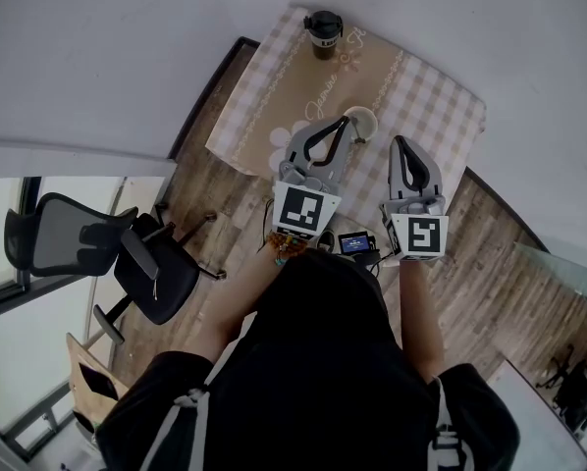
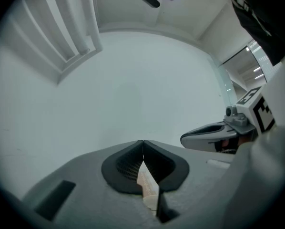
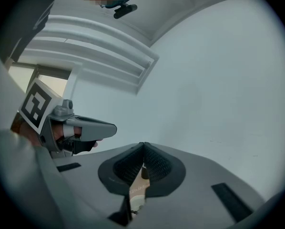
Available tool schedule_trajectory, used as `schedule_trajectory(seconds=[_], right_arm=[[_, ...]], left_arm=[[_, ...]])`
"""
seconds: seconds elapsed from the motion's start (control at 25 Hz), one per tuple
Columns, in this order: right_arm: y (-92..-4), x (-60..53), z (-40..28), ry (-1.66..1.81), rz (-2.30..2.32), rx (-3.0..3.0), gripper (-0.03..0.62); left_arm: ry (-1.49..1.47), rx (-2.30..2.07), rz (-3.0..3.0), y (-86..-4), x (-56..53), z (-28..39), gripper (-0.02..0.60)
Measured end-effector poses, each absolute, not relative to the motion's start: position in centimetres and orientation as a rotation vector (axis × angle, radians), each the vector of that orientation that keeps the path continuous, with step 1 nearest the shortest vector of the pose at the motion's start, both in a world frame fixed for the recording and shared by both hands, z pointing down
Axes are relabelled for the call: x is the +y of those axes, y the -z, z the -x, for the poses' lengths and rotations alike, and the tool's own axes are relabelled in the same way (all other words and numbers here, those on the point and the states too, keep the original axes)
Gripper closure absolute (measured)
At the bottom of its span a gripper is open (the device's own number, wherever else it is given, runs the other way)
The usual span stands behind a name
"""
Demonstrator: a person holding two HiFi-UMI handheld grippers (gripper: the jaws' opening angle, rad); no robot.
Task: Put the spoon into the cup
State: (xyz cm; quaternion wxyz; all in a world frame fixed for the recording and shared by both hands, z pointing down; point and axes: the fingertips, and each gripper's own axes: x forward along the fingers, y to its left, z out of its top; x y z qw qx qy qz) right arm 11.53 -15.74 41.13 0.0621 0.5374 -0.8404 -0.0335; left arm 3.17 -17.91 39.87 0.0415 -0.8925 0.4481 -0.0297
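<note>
Closest under the head camera are the person's shoulders in a black shirt [image 1: 318, 361], with both arms held out ahead. From there I follow the left gripper [image 1: 346, 119] and the right gripper [image 1: 399, 139], side by side and a little apart, each with its marker cube facing up at me. Between the wrists sits a small device [image 1: 354, 242] with a blue screen. The left gripper [image 2: 142, 141] shows its dark ribbed pads pressed together at the tips in its own view, with nothing caught between them, only a sliver of pale cloth seen through the gap lower down. The right gripper [image 3: 143, 143] is the same in its view: tips meeting, nothing held. Each one also shows in the other's view, the right gripper [image 2: 214, 137] at one edge and the left gripper [image 3: 92, 128] at the other. Off to my left a black chair [image 1: 127, 258] stands on the wood floor [image 1: 205, 184]. Beyond the grippers is the table [image 1: 207, 94] under a checked cloth [image 1: 426, 101]. The white cup [image 1: 364, 116] stands on it, just beside the left gripper's tips as seen from above. I cannot make out the spoon in any view. At the cloth's far end stands a dark tumbler [image 1: 323, 29], and behind it rises a plain white wall [image 1: 127, 27].
</note>
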Motion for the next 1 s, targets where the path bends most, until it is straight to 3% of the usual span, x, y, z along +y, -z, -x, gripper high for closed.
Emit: schedule_trajectory(seconds=[1.0], right_arm=[[-42.2,-16.6,-9.8,0.094,-1.566,-2.542,0.586]], left_arm=[[0.099,1.394,2.724,-40.0,-18.8,-1.1,0.565]])
